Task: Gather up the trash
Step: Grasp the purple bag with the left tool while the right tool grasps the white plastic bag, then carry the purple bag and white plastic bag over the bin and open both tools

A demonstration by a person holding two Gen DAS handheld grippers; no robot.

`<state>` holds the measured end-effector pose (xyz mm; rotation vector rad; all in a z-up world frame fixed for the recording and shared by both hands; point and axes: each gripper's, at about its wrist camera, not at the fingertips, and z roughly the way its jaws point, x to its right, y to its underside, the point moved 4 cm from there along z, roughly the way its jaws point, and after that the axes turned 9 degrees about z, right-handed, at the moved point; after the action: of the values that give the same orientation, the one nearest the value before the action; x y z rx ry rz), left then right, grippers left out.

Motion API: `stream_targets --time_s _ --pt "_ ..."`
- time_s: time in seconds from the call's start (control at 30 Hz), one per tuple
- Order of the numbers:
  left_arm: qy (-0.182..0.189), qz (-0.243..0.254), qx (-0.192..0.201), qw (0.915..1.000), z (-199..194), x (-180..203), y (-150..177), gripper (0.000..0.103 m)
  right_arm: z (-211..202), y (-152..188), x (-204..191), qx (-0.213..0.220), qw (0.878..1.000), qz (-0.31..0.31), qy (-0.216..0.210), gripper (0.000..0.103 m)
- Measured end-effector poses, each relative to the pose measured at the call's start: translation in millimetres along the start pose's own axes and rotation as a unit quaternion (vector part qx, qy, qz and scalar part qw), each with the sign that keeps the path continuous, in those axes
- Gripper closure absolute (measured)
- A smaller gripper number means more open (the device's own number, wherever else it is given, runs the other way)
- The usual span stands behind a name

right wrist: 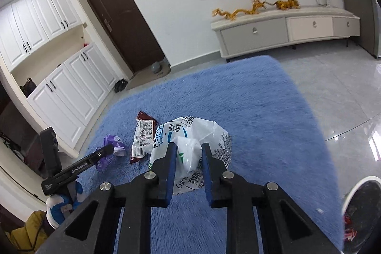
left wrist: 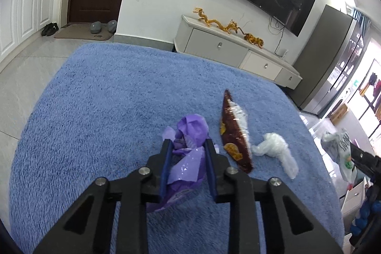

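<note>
Pickup step: left gripper (left wrist: 188, 146) pinches the purple wrapper (left wrist: 190, 130), right gripper (right wrist: 189, 151) pinches the white bag (right wrist: 202, 132); next, carry both off the rug (right wrist: 250, 99) to the bin (right wrist: 363, 204)

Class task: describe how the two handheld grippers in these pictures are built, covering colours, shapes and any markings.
Both are matte black plastic linkages with triangular cut-outs and round silver pivot bolts. Each ends in two straight fingers lined with dark blue pads. The left gripper and right gripper look alike. In the right wrist view, the left gripper's side carries white lettering reading GenRobot.AI. No cables or sleeves show.
</note>
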<state>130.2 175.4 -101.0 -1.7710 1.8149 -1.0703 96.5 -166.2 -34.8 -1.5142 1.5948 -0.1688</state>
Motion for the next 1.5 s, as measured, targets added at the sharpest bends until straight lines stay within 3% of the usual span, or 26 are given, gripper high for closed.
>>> stream_targets --time_s 0.47,0.77,0.97,1.17,1.5 --pt "0.017 0.029 0.038 0.9987 -72 62 -12 0.079 -108 4 26 0.091 0.995 0.031 -0.016 0.084" --pt "0.061 0.076 0.049 0.9941 -95 146 -23 0.079 -174 7 62 0.155 0.985 0.073 -0.012 0.084" --pt "0.105 0.111 0.040 0.9874 -92 225 -27 0.079 -212 19 98 0.194 0.975 0.104 0.011 0.084" --pt "0.149 0.162 0.014 0.9754 -74 320 -17 0.079 -236 33 148 0.221 0.963 0.144 0.050 0.084" --pt "0.210 0.264 -0.058 0.9396 -19 490 36 0.078 -251 68 244 0.220 0.943 0.227 0.107 0.084"
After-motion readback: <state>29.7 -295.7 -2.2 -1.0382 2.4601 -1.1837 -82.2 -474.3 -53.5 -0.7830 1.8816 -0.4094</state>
